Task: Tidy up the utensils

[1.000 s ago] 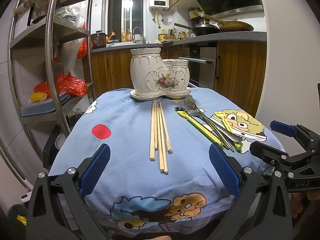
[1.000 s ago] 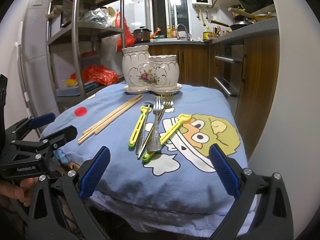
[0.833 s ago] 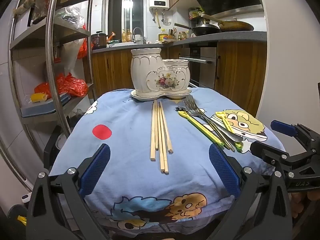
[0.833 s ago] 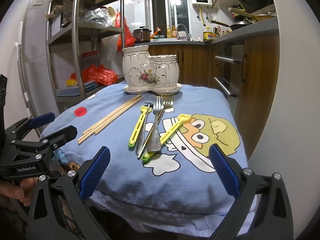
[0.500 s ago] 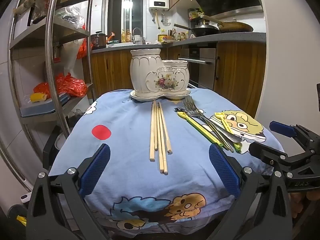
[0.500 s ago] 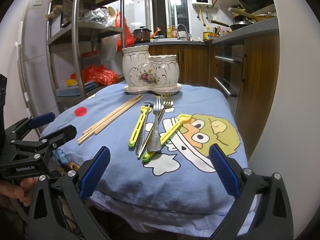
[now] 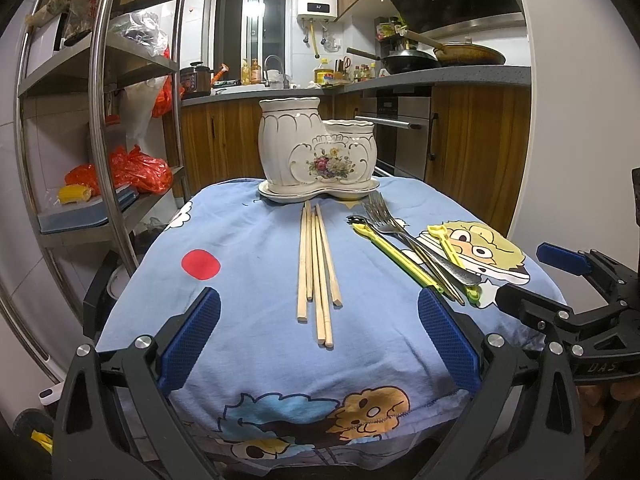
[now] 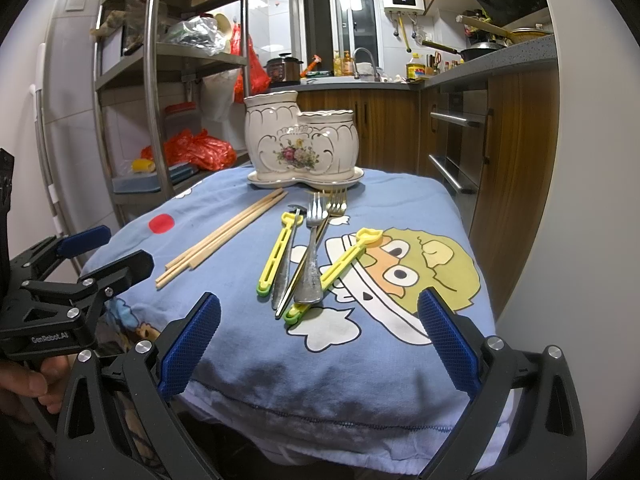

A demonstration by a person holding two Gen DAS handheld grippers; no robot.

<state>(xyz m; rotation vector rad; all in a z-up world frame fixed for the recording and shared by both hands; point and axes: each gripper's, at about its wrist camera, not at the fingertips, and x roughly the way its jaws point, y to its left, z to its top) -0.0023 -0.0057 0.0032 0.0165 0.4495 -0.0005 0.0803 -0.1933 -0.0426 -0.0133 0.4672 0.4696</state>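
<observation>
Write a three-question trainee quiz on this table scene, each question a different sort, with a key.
1. True or false: the chopsticks already stand in the holder.
2. Multiple choice: the forks lie (A) in front of the right tool, (B) inside the holder, (C) on the shelf.
3. Fill in: the left tool is ____ and holds nothing.

Key: 1 false, they lie flat on the cloth in front of the holder. 2 A, among yellow utensils. 3 open.
</observation>
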